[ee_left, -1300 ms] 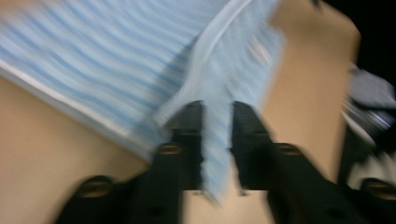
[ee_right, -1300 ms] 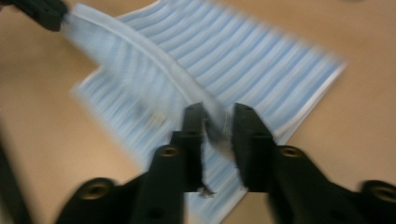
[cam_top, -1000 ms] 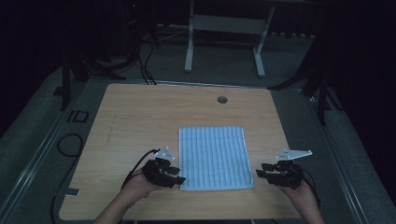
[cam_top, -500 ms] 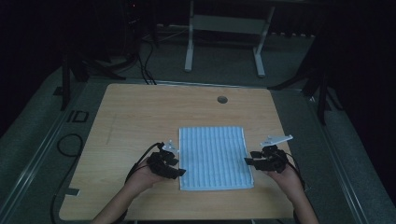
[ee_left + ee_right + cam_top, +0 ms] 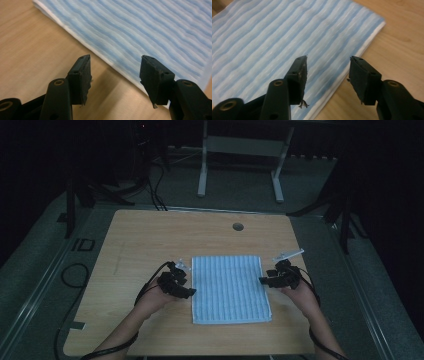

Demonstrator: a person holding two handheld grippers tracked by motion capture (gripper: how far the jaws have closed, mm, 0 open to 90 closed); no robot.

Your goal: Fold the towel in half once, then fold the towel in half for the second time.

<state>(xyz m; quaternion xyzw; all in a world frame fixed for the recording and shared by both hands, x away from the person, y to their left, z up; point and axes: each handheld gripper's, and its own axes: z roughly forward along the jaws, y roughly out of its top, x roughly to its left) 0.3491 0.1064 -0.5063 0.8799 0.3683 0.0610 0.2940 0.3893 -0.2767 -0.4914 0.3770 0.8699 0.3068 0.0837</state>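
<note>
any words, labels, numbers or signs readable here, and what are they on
"ID": pale marks on the grey floor left of the table in the high view, dim, so the reading is unsure.
Towel: blue and white stripes, no text or label visible.
Table: bare wood with a round hole, no writing.
Left gripper and right gripper: black jaws, no brand or number visible.

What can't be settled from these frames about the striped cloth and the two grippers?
- Folded blue-and-white striped cloth: how many layers, both gripper views; edges blurred.
- Left gripper and right gripper: touching cloth or not, high view; too small, dim.
- Round hole in wooden table: its contents; too small.
</note>
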